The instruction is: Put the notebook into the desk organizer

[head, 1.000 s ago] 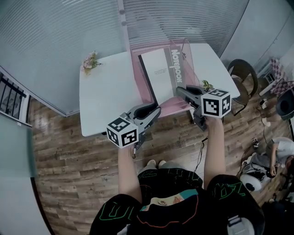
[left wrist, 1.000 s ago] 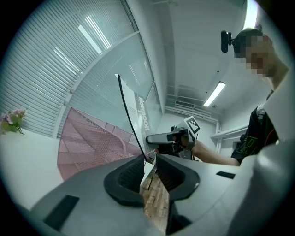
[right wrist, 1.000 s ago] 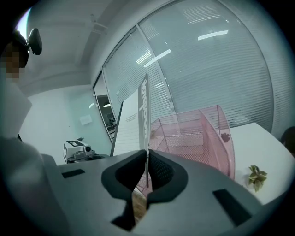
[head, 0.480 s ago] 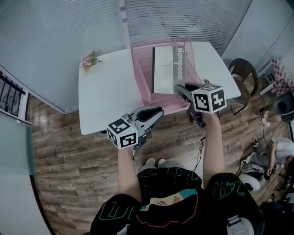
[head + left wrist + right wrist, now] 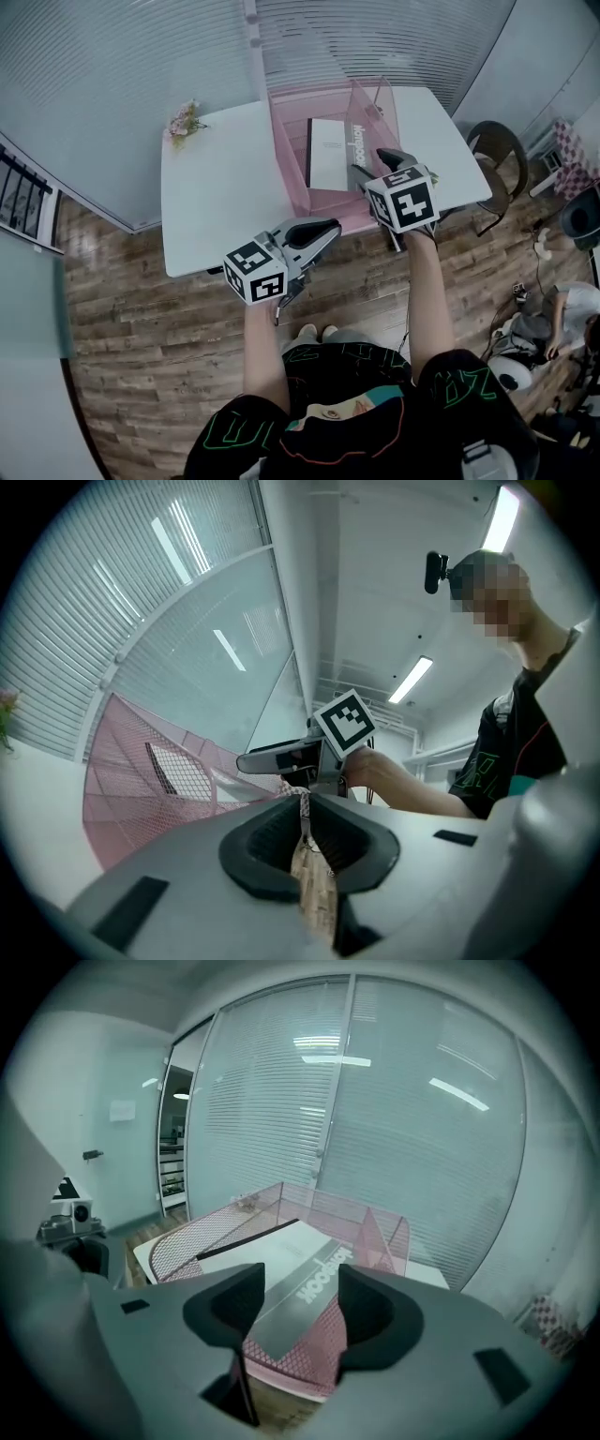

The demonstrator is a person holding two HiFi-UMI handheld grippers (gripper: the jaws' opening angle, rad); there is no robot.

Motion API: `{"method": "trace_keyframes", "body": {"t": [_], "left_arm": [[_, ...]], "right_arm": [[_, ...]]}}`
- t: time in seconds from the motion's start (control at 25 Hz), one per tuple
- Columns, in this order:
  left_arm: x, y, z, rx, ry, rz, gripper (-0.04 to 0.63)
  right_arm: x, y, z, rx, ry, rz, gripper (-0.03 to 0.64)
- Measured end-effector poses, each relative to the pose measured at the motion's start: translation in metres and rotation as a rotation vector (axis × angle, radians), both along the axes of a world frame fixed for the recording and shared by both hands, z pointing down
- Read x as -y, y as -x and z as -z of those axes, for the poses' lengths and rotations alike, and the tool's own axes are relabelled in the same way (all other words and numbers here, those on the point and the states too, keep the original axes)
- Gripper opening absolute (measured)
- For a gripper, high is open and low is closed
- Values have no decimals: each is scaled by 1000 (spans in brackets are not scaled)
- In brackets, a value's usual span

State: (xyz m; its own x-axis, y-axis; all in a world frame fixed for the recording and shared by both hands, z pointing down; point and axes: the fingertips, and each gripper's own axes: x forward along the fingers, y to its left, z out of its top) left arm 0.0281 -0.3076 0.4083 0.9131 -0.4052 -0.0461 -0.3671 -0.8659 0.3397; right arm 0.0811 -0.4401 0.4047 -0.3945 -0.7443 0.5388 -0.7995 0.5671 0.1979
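Observation:
The white notebook (image 5: 330, 152) with a grey printed spine lies flat inside the pink mesh desk organizer (image 5: 281, 141) on the white table (image 5: 216, 197). My right gripper (image 5: 375, 167) hovers at the organizer's near right corner. Its jaws are opening and stand wide apart, pressing on nothing. In the right gripper view the notebook (image 5: 281, 1260) rests in the organizer (image 5: 202, 1227) just beyond my right gripper (image 5: 300, 1302). My left gripper (image 5: 323, 230) hangs at the table's front edge, left of the organizer. It is shut and empty, seen in the left gripper view as my left gripper (image 5: 303, 808).
A small flower sprig (image 5: 185, 122) lies at the table's far left corner. A glass wall with blinds runs behind the table. A dark chair (image 5: 495, 145) stands to the right. Wooden floor lies in front, with a person and gear (image 5: 562, 309) at the lower right.
The notebook dropped from leaning upright in my right gripper to lying flat in the organizer. The right jaws let go and spread apart. The left gripper barely shifted.

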Motion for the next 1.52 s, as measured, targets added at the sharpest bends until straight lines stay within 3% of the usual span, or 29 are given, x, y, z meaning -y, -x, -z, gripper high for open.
{"method": "trace_keyframes", "body": {"t": [0.28, 0.48, 0.6, 0.8, 1.08, 1.52], "left_arm": [[16, 13, 25, 23, -68, 141, -5], [29, 11, 40, 51, -96, 246, -5], [34, 5, 47, 96, -128, 306, -5], [39, -8, 52, 178, -214, 442, -5], [36, -21, 37, 183, -218, 628, -5], [41, -11, 26, 198, -169, 700, -5]], "right_arm": [[-8, -1, 17, 158, -115, -12, 224], [-23, -15, 28, 289, -205, -33, 136], [-36, -26, 42, 357, -287, -38, 34], [-65, -39, 57, 479, -390, -7, 3], [-82, -68, 36, 434, -428, -110, 2], [-88, -74, 27, 417, -420, -116, 3]]}}
